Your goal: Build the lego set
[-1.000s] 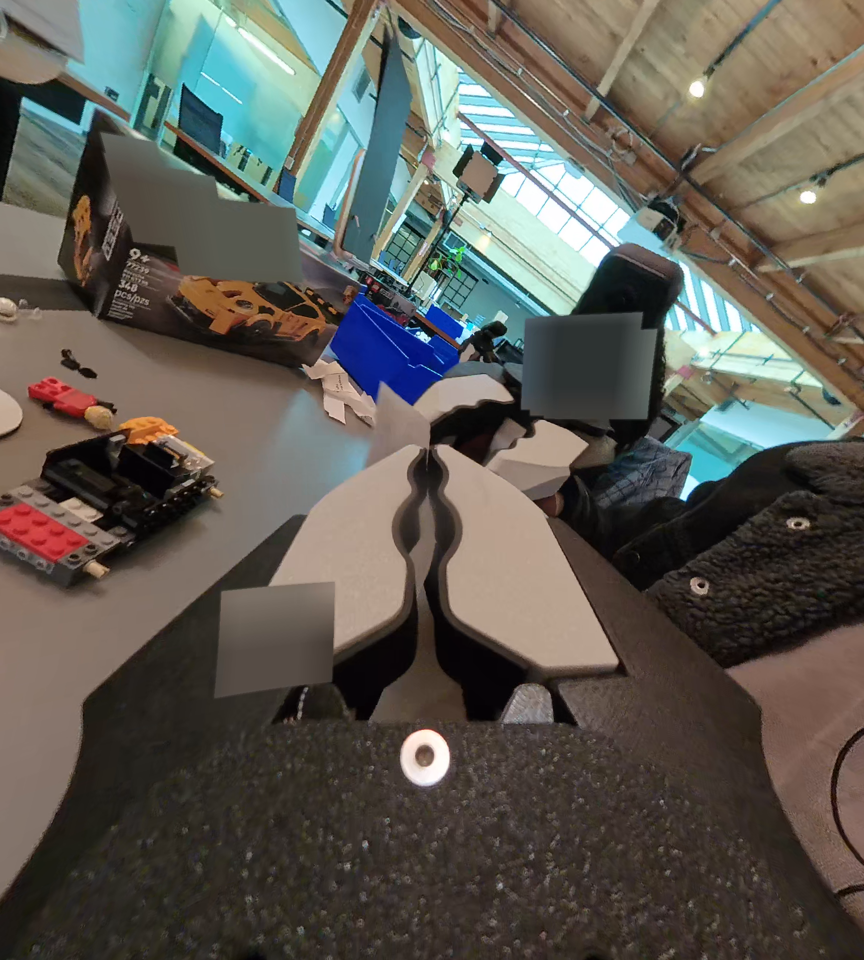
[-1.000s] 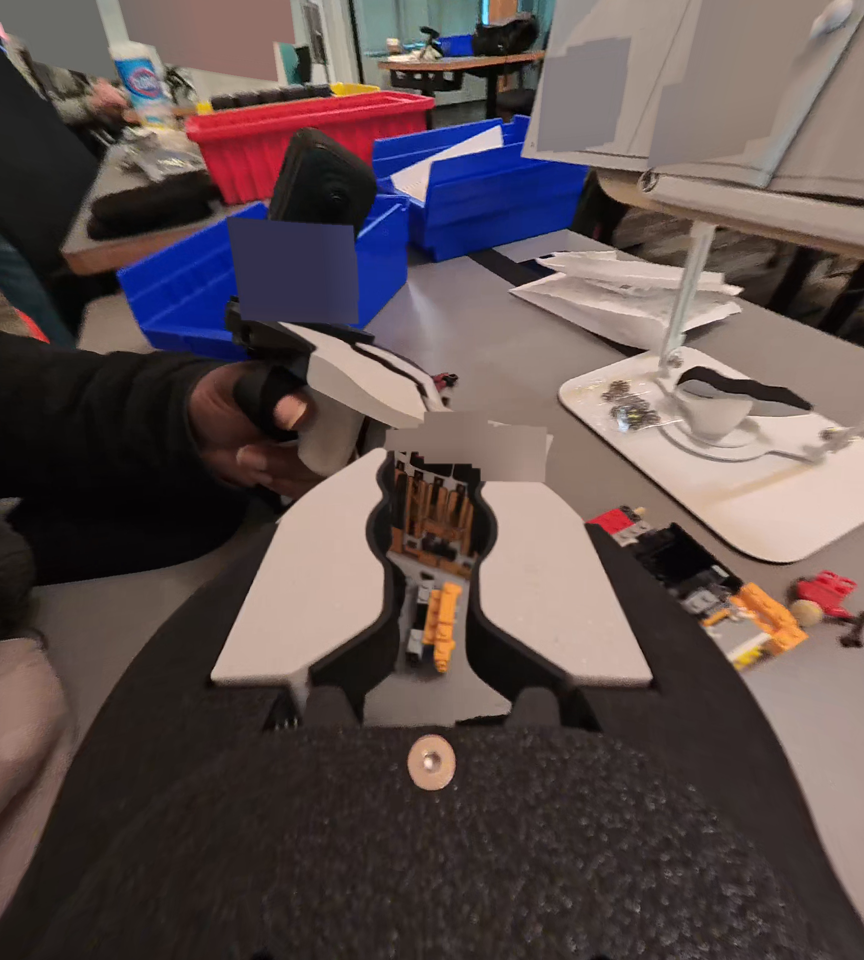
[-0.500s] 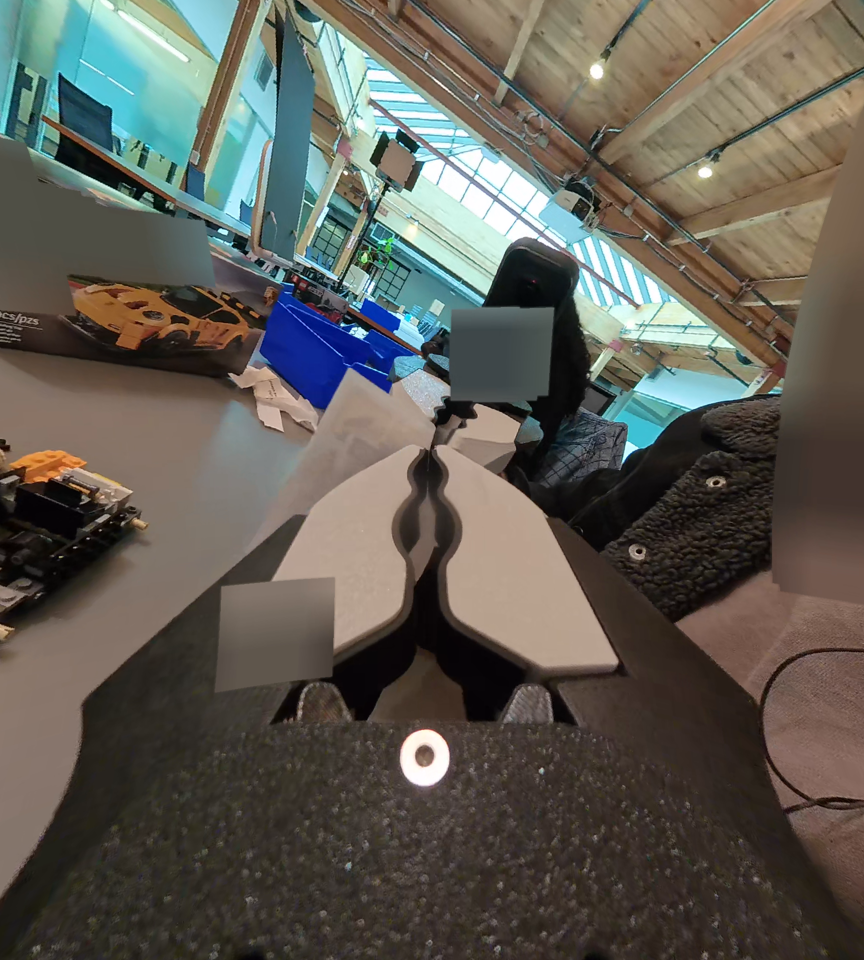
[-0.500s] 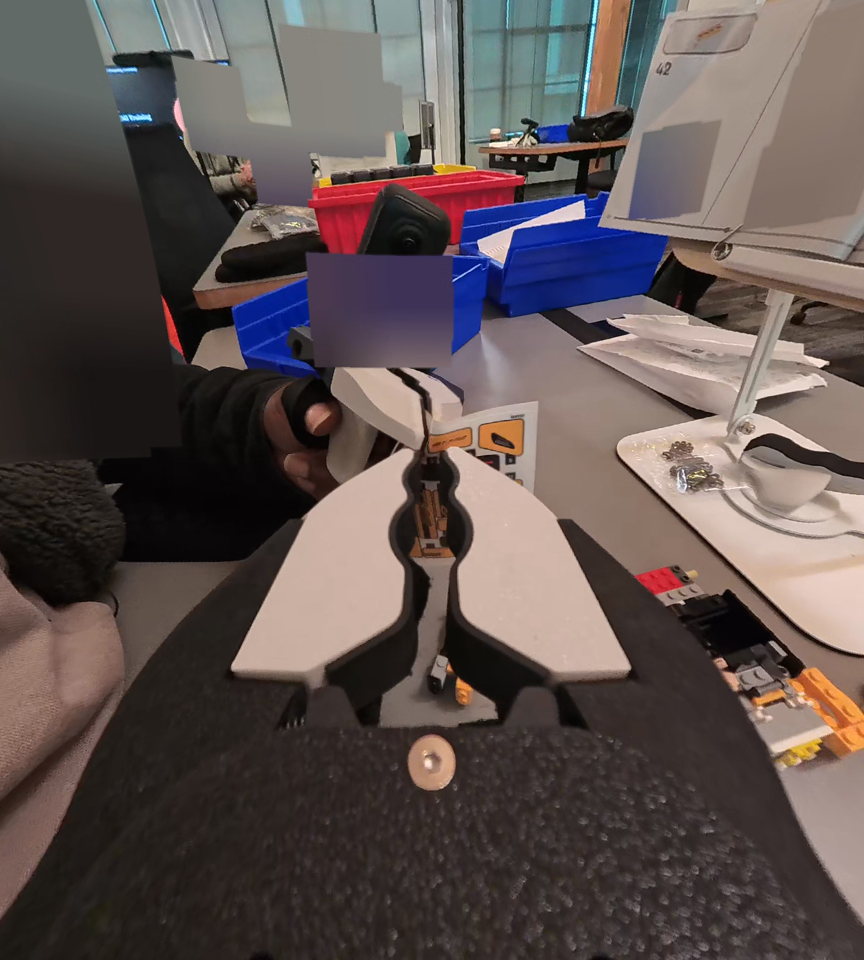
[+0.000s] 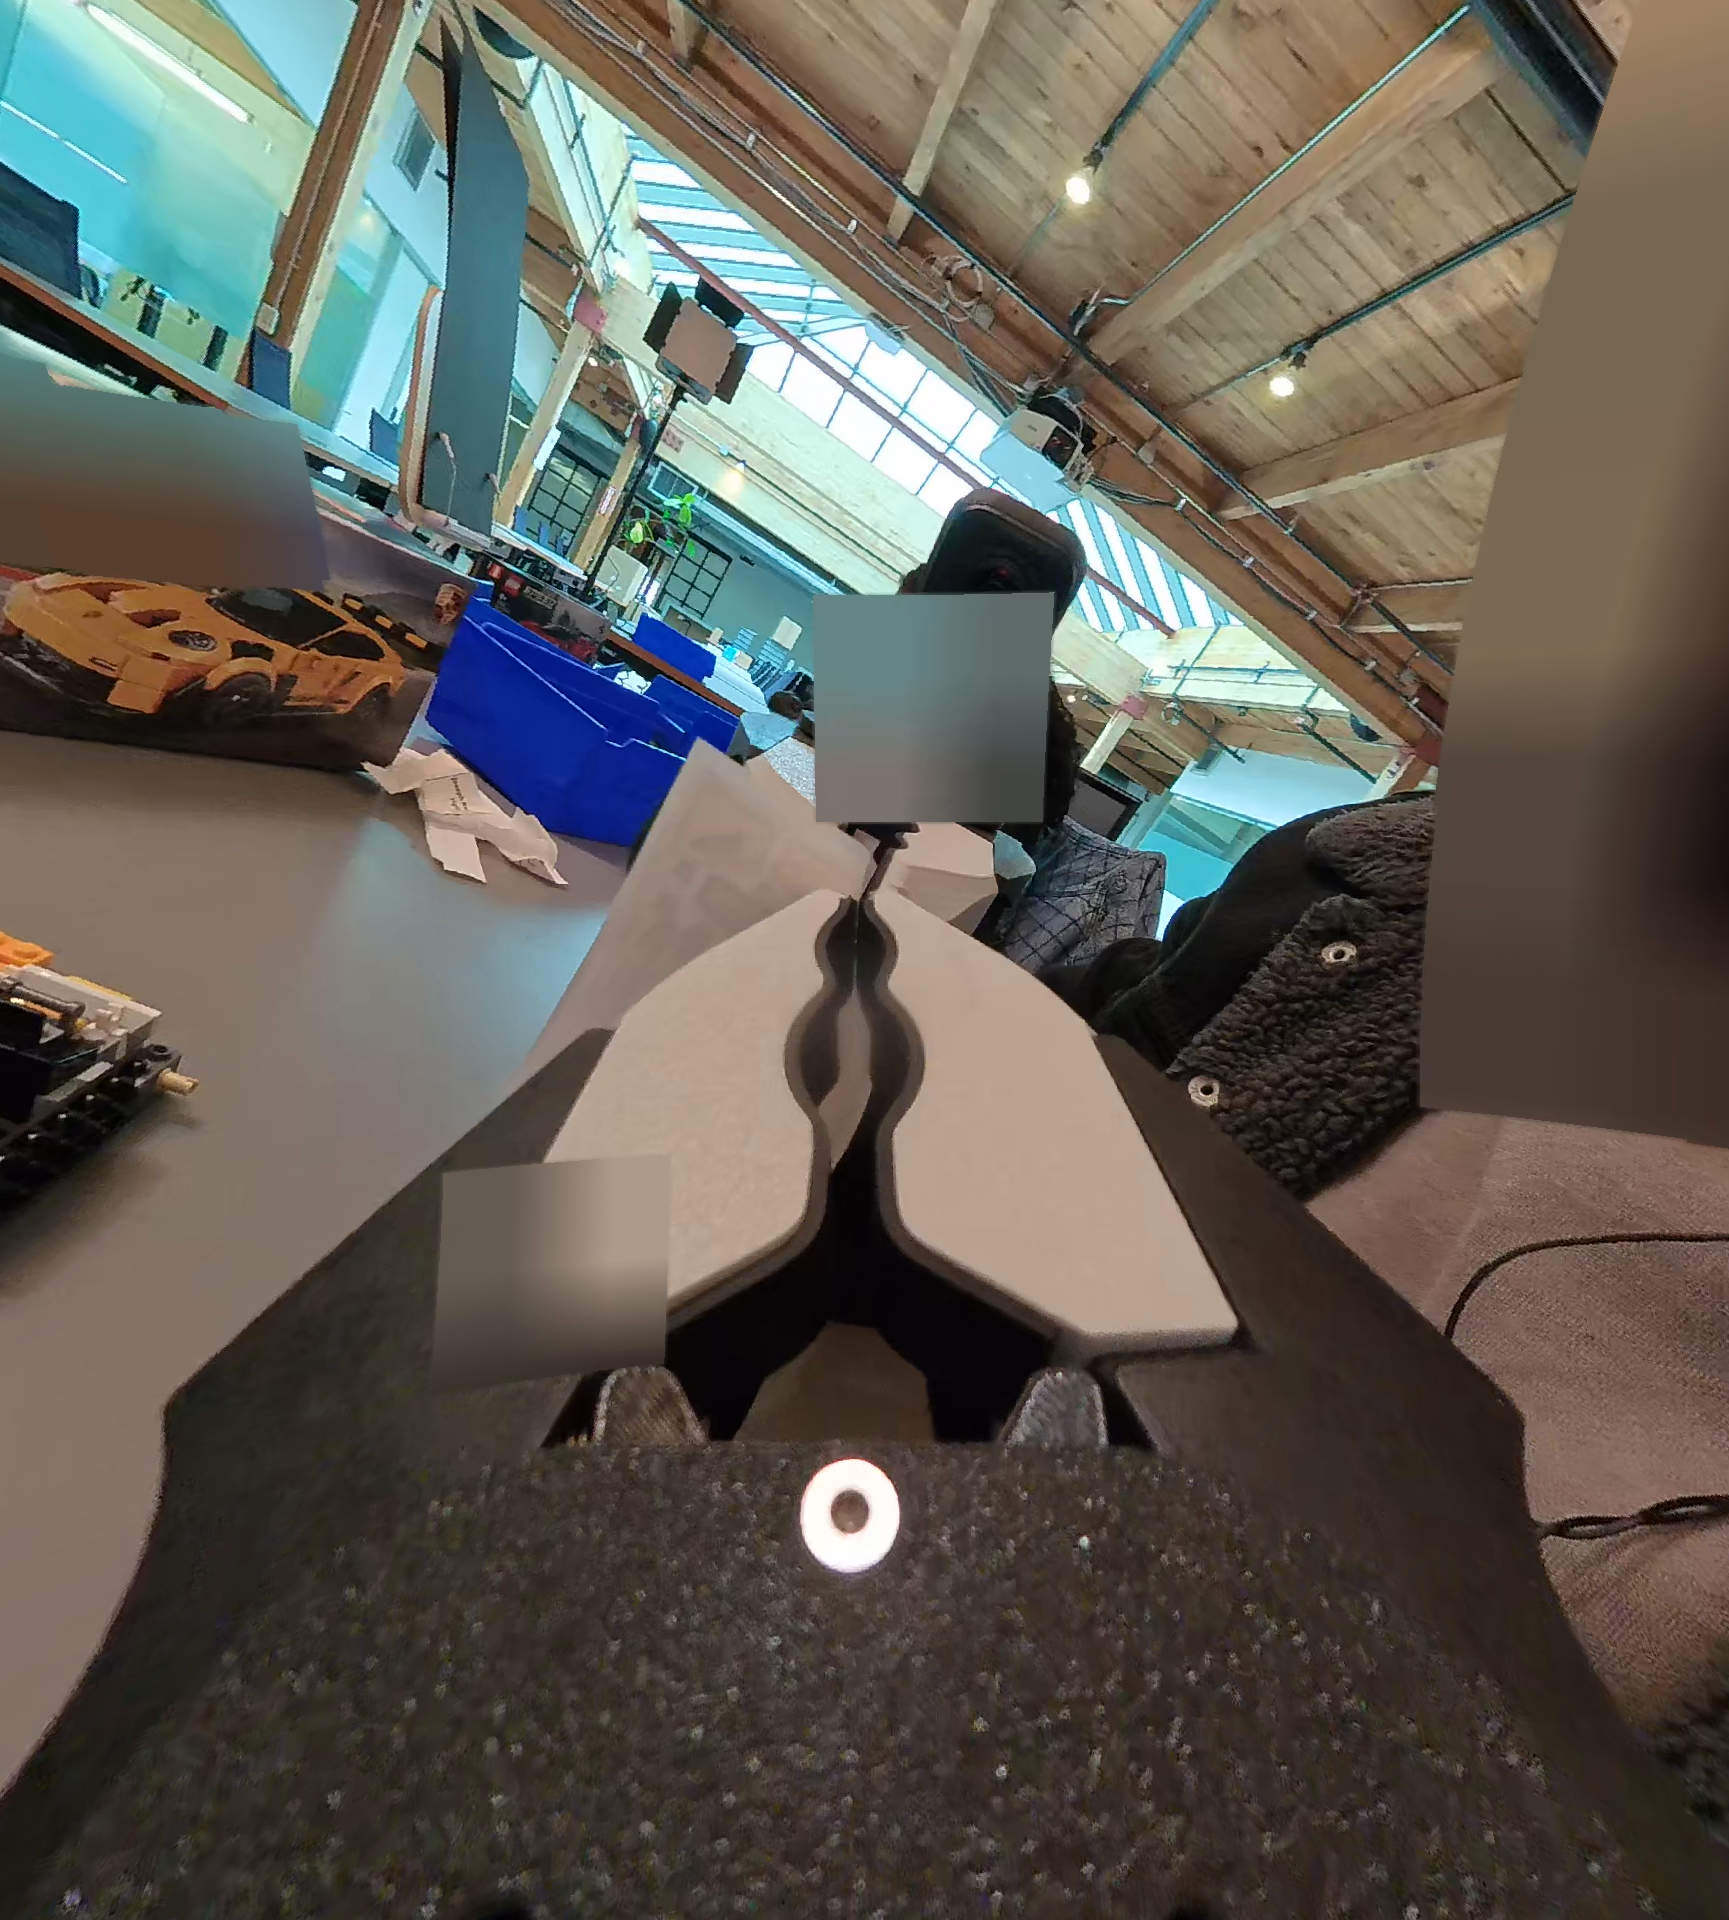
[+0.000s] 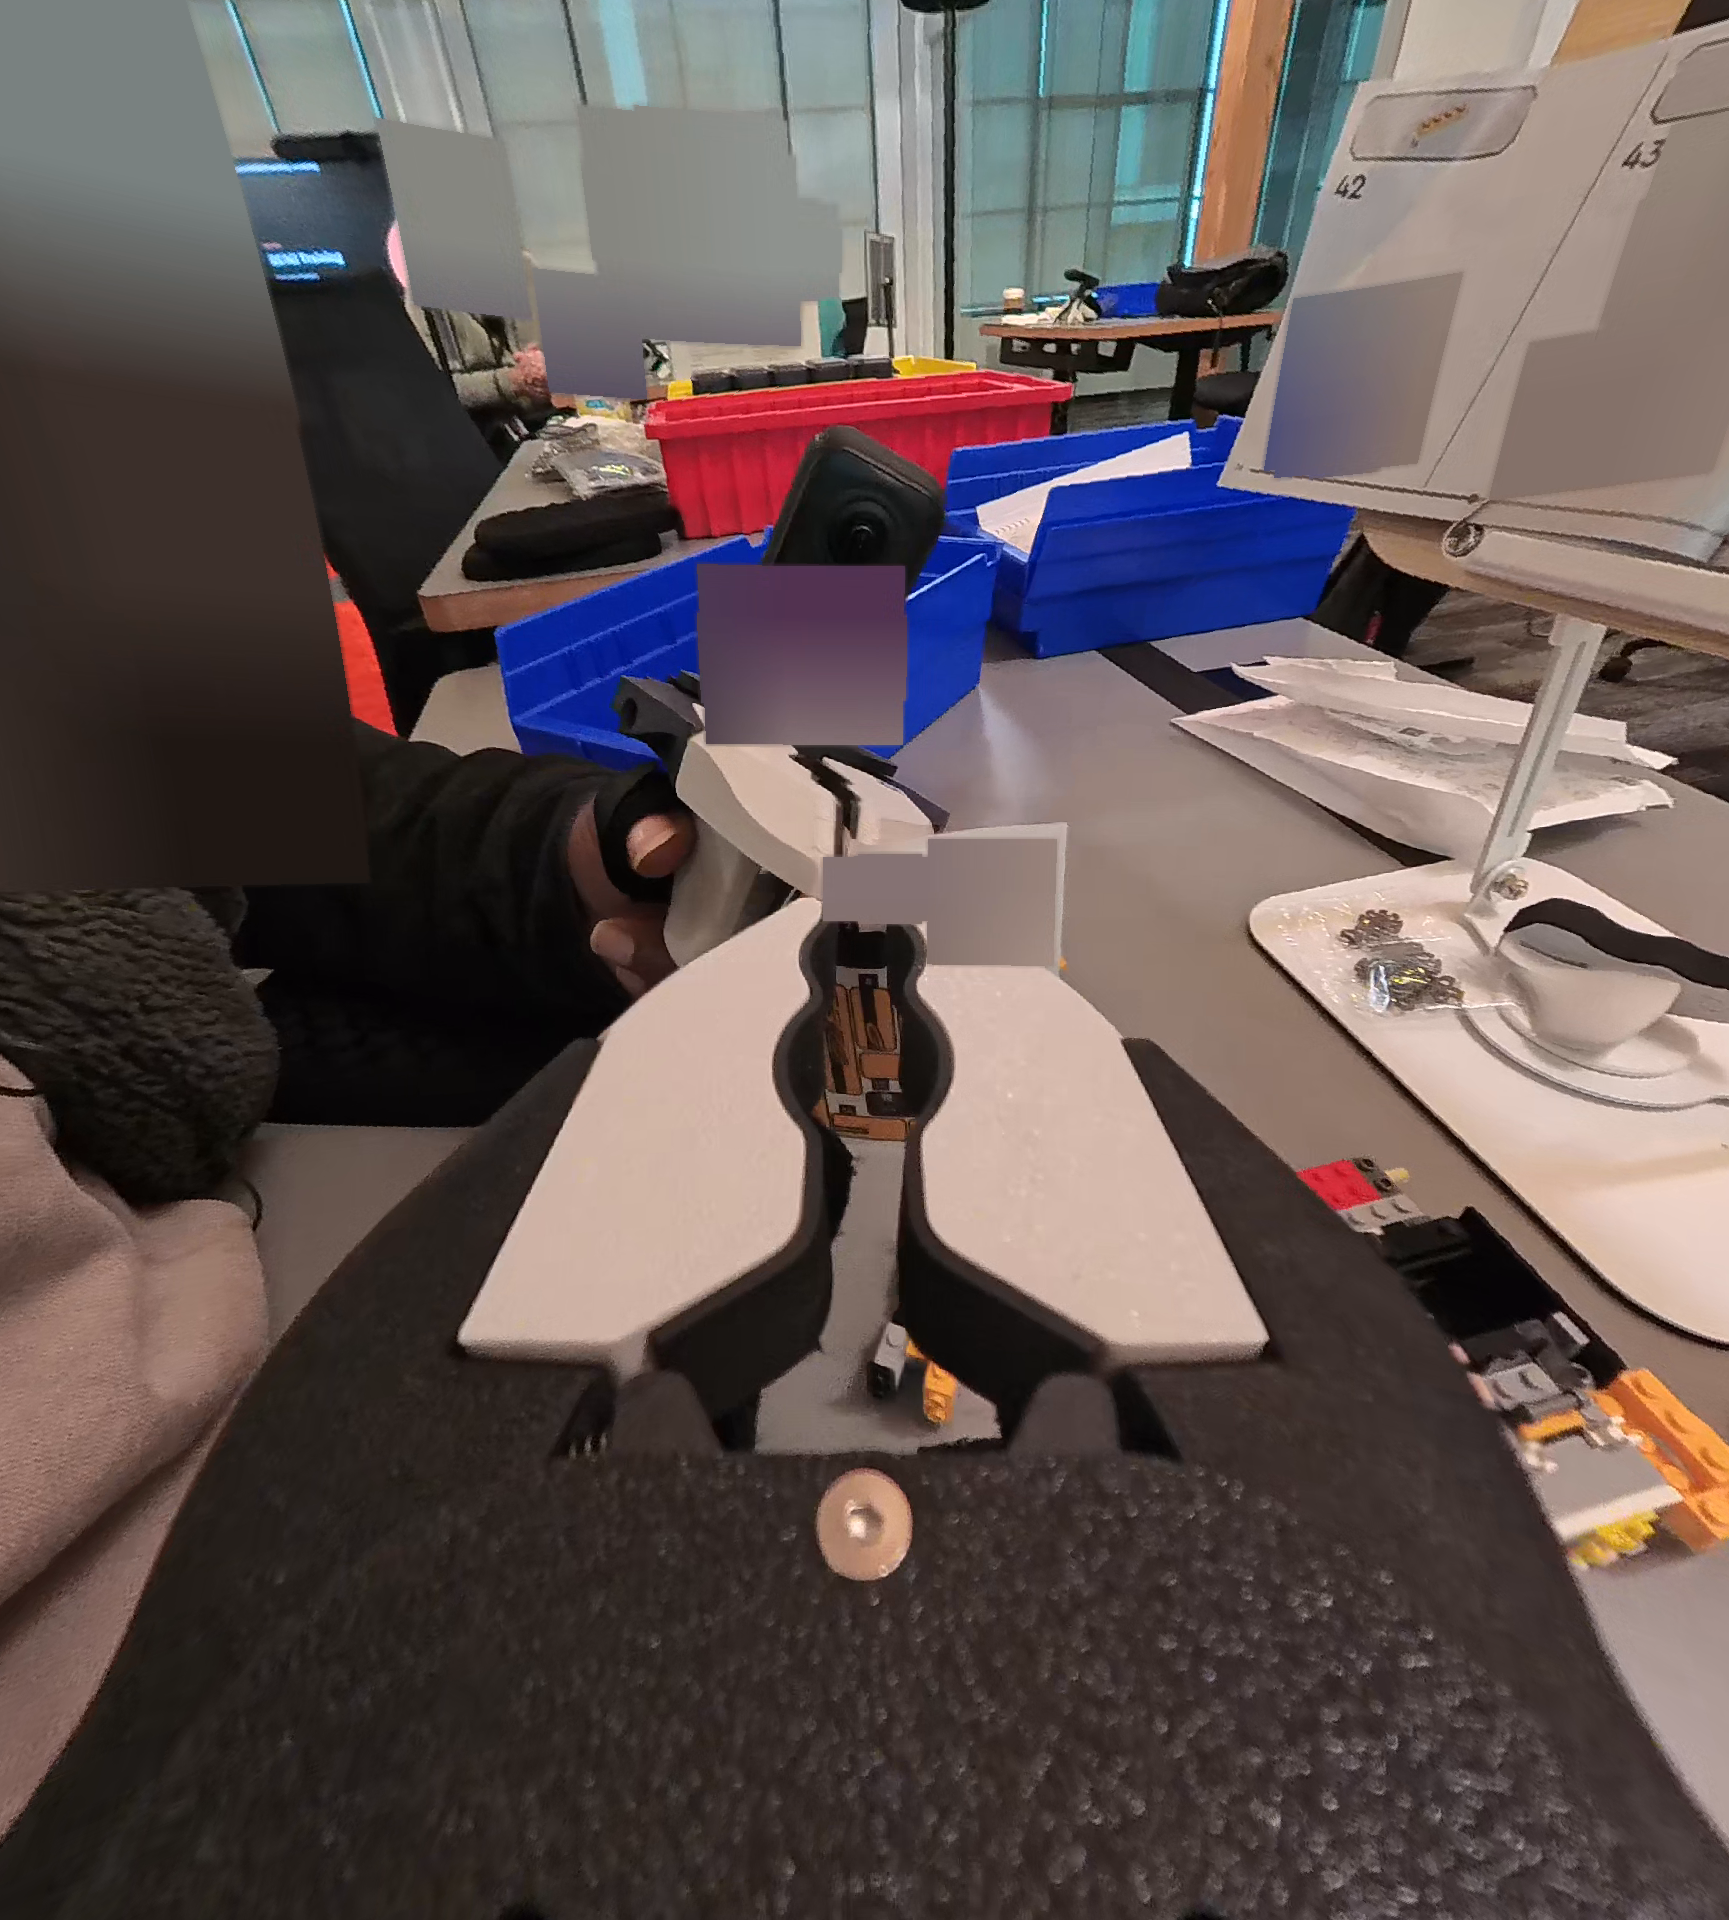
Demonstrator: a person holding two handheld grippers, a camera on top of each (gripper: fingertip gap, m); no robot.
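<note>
My left gripper (image 5: pixel 855 914) is shut on a sticker sheet (image 5: pixel 725 862), whose plain back rises to the left of the tips. My right gripper (image 6: pixel 865 925) faces it and is shut on the same sheet (image 6: pixel 865 1049); orange and black stickers show between its fingers. The left gripper (image 6: pixel 787 800) shows in the right wrist view, held by a hand, pinching the sheet's top. The right gripper (image 5: pixel 933 862) shows just beyond the left tips. The partly built black, grey and orange lego car (image 5: pixel 8 1070) lies on the grey table (image 5: pixel 320 1039), also in the right wrist view (image 6: pixel 1494 1309).
A small orange and black piece (image 6: pixel 907 1371) lies on the table under my right gripper. The lego box (image 5: pixel 185 655) and blue bins (image 6: pixel 1130 561) stand behind. An instruction booklet (image 6: pixel 1525 312) sits on a white stand (image 6: pixel 1462 1143). Paper bags (image 6: pixel 1411 748) lie at the right. Only a small space, under 4 cm, lies between the two pairs of fingers.
My right gripper has closed on the sticker sheet. Both grippers rose and came tip to tip. The lego car slid toward the left edge of the left wrist view.
</note>
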